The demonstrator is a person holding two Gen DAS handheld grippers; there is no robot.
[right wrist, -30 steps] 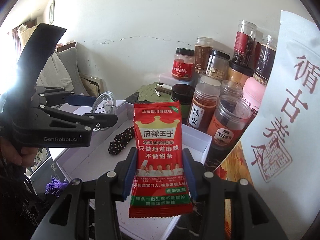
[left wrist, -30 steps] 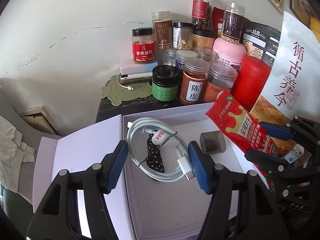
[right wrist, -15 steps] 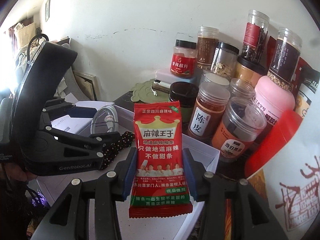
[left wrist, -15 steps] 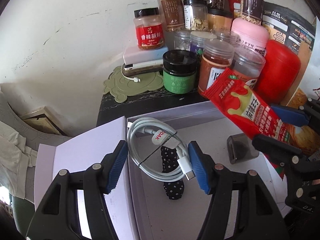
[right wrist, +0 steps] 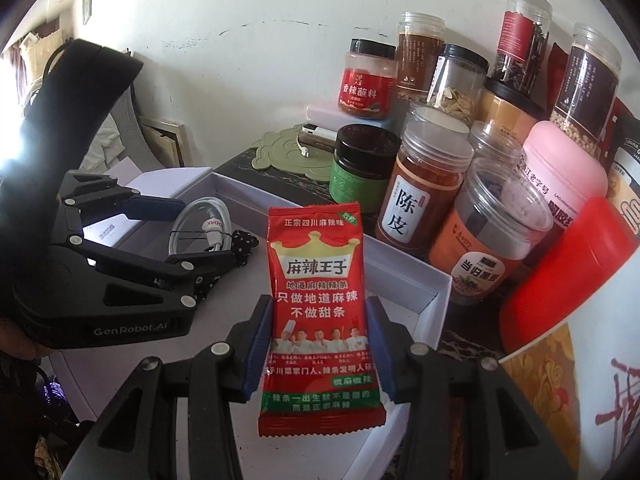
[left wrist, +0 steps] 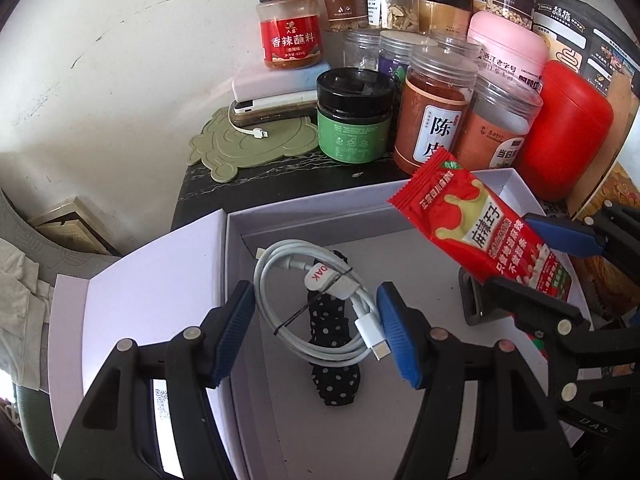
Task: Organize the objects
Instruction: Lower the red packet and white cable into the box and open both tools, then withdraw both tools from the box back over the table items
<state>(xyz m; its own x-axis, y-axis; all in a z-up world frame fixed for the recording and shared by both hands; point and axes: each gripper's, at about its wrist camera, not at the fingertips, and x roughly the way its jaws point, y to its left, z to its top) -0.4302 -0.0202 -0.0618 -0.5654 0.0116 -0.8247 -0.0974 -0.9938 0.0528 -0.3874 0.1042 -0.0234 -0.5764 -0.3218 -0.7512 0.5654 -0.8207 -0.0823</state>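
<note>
Left wrist view: dark counter point(left wrist: 280, 184) by a white wall point(left wrist: 120, 60), crowded with jars point(left wrist: 432, 120). Left tongs point(left wrist: 316, 332) pinch a cable point(left wrist: 320, 312); right tongs point(right wrist: 316, 350) pinch a packet point(right wrist: 318, 300) over a box point(left wrist: 312, 216).

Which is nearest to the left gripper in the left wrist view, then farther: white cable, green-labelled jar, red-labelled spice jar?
1. White cable, between the left gripper fingers.
2. Green-labelled jar, on the tabletop beyond the box.
3. Red-labelled spice jar, by the wall.

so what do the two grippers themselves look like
Both are matte black linkage frames with silver rivets and blue ribbed finger pads. The left gripper carries grey "GenRobot.AI" lettering on its side; the right gripper looks the same build.
</note>
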